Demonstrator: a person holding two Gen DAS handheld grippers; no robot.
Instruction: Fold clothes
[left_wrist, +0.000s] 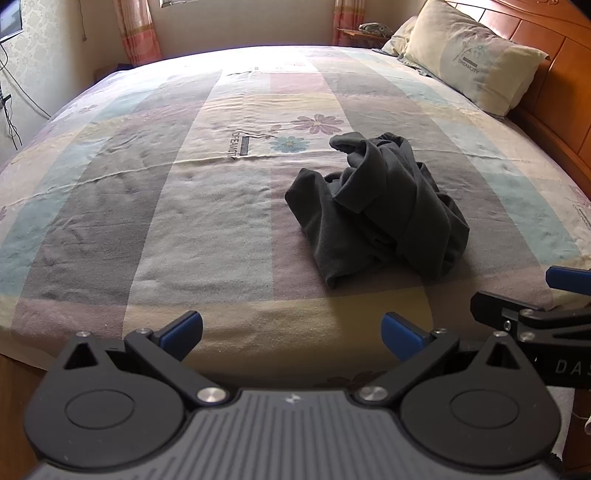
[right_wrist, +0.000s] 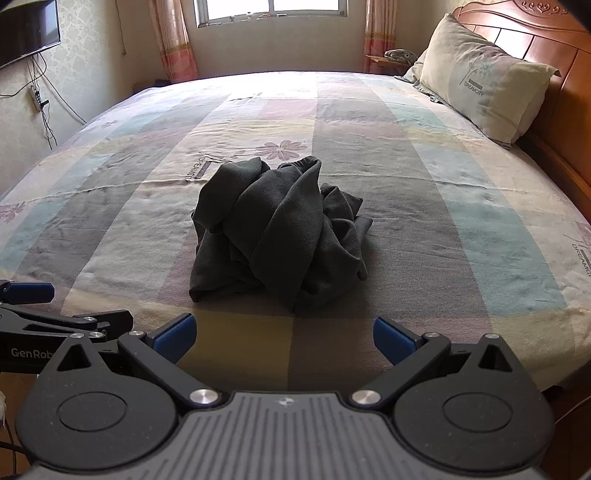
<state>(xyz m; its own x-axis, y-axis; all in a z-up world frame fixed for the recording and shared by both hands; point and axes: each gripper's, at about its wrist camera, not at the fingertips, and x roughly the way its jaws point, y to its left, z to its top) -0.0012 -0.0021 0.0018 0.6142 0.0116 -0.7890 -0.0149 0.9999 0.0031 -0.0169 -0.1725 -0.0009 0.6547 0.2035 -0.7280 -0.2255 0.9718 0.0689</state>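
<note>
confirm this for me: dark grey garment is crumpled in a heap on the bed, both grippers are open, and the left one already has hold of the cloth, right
Not quite. The left gripper holds nothing: the left wrist view shows its jaws spread wide over bare bedsheet, well short of the dark grey garment. The rest stands: the garment lies crumpled in a heap on the bed, and the right gripper is open too.

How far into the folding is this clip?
Nothing looks done: the dark grey garment lies in a crumpled heap on the bed sheet, no fold in it. Nothing is in hand: the left gripper and right gripper are open, empty, and short of it. Left: grasp, spread flat, fold.
</note>
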